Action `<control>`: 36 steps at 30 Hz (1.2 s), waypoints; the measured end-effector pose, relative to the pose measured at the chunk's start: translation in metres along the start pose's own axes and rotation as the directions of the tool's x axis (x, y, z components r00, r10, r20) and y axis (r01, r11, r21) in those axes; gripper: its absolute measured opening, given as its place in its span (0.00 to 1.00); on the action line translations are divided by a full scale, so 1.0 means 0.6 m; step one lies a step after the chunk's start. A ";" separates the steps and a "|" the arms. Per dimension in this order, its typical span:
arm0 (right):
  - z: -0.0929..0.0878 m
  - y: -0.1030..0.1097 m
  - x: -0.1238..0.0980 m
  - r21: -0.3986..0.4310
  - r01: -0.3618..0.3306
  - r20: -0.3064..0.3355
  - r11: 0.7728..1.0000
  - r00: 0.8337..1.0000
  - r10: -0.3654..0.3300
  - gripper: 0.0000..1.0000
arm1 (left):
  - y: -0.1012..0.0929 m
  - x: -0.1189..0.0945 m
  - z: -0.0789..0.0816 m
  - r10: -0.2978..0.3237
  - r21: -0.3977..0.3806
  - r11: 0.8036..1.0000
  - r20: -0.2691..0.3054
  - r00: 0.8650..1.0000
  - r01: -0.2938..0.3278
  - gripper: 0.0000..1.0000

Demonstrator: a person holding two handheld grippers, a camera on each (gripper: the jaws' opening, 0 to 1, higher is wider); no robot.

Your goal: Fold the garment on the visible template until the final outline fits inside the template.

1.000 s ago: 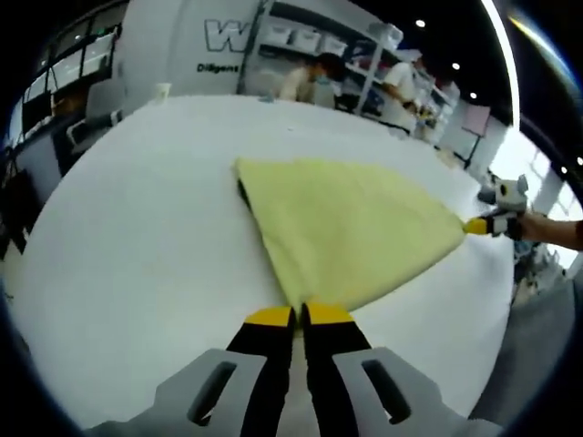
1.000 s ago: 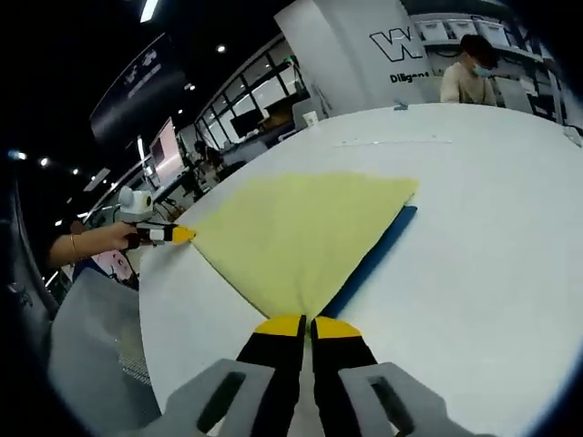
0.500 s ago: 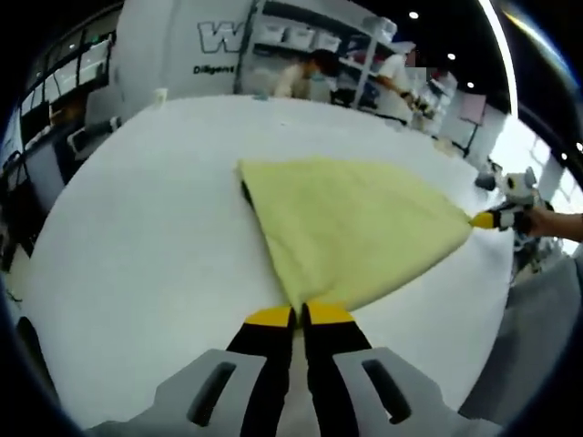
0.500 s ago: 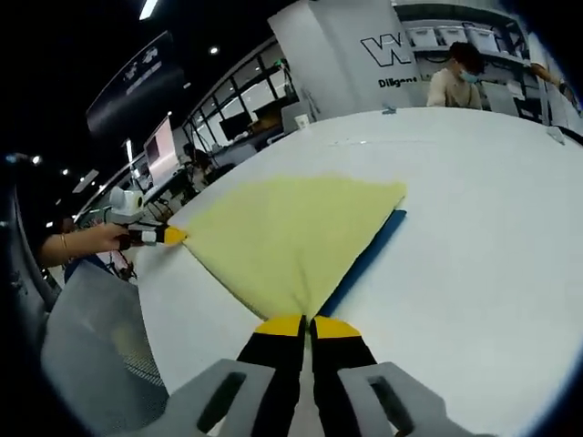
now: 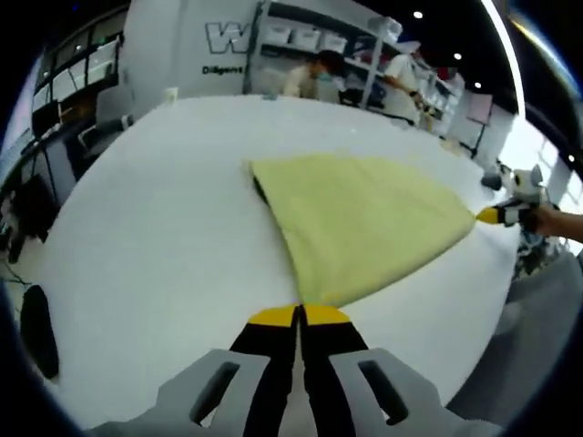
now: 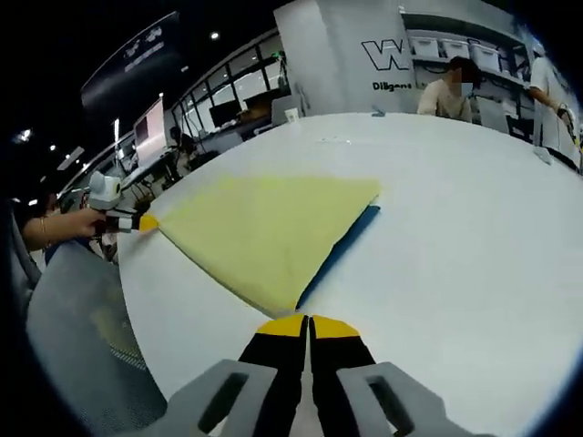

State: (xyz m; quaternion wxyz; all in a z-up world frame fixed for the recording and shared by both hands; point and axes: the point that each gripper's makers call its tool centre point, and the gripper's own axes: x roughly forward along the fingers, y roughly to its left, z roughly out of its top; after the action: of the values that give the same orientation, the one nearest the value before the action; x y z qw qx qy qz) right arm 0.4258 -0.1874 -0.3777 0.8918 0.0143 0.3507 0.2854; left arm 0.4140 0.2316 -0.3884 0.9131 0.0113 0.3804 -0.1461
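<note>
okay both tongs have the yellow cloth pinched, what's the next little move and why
Probably carry both pinched corners across and lay them down: the left tongs and right tongs hold the yellow cloth stretched, and the blue template still peeks out beside it.

The cloth (image 5: pixel 364 232) lies spread on the bench (image 5: pixel 155 228), on top of a mat (image 6: pixel 339 248) that peeks out along one edge; the left tongs (image 5: pixel 300 316) pinch one near corner and the right tongs (image 6: pixel 308 325) pinch the other; people (image 6: pixel 444 91) and shelves (image 5: pixel 314 41) stand behind the far side of the bench.
</note>
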 end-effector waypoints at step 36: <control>0.114 0.097 -0.042 0.010 0.106 0.335 0.994 0.937 -0.103 0.99 | -0.042 -0.077 0.120 -0.044 0.120 0.993 0.377 0.925 -0.001 0.96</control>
State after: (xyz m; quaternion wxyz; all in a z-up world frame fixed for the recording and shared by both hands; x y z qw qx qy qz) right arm 0.4249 -0.1400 -0.2975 0.9523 0.0403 0.1931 0.2327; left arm 0.4259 0.2098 -0.3031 0.9655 0.0325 0.1876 -0.1778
